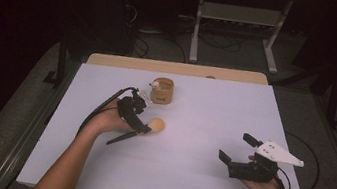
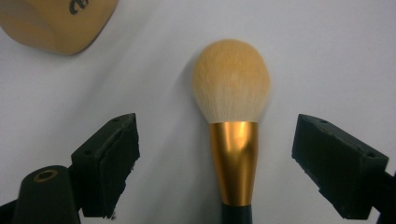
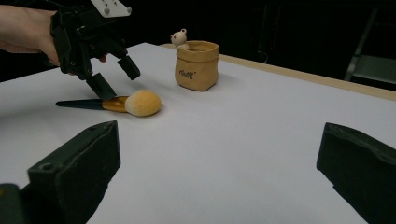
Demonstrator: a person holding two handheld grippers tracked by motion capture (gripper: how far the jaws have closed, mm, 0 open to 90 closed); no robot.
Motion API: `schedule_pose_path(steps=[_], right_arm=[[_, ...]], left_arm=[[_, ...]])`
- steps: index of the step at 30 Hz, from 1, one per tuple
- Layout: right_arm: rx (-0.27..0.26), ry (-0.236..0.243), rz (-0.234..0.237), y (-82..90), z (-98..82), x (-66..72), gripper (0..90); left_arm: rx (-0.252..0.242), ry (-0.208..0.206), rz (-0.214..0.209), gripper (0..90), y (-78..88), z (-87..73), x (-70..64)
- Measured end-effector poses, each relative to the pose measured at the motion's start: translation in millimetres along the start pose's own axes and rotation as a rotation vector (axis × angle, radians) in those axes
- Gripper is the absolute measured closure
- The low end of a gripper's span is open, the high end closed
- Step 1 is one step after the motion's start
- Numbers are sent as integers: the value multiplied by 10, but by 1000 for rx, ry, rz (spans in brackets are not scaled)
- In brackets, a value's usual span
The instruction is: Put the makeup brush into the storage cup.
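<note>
Sitting nearest, down by the front edge of the white table (image 1: 184,178): right gripper (image 1: 235,149) held in a hand at the right side, grey three-cornered plate on top, jaws spread wide with nothing between them, just bare tabletop showing between the two black jaws in the right gripper view, well apart from everything else

Next up, left of centre: left gripper (image 1: 144,124) tipped down over the makeup brush (image 1: 138,131), jaws open and straddling it, one on each side of the gold ferrule (image 2: 233,161) in the left gripper view with a clear gap both sides, so not clamped on it, not touching it as far as can be seen. Same thing from the right gripper view, left gripper (image 3: 112,79) hovering right above the brush (image 3: 114,103)

Brush itself lying flat on the table, dark handle pointing back toward the person's side, fluffy orange-tan head (image 1: 156,124) pointing out toward the middle of the table

Farther back, near the far edge: little tan bag-shaped pot (image 1: 162,91) standing upright, some lettering on the front, tiny bear figure (image 3: 179,37) peeking over its rim, near the brush head but not touching

Beyond that, strip of wood tabletop (image 1: 180,68), then dark floor with cables and a white frame (image 1: 237,29)
</note>
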State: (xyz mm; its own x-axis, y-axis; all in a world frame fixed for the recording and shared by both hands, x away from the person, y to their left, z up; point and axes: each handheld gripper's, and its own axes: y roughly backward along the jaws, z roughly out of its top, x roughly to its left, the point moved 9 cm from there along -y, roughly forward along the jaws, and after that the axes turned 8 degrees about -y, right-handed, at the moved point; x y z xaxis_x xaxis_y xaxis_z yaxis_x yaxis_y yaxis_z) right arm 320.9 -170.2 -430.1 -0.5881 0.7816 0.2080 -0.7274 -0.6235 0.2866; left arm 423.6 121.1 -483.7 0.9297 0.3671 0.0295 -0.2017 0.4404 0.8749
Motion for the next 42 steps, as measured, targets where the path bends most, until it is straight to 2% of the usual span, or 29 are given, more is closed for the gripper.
schedule_pose_path(steps=[10,21,26,42], right_arm=[[5,-6,3,1,-15,11,0],[6,-3,3,-3,-18,14,0],[5,-3,4,-2,-16,8,0],[7,1,0,-1,-16,5,0]], left_arm=[[35,-12,-6,163,-62,-19,-25],[62,7,-7,233,-107,-32,-68],[96,3,-6,265,-115,-55,-62],[137,0,-11,382,-152,-73,-93]])
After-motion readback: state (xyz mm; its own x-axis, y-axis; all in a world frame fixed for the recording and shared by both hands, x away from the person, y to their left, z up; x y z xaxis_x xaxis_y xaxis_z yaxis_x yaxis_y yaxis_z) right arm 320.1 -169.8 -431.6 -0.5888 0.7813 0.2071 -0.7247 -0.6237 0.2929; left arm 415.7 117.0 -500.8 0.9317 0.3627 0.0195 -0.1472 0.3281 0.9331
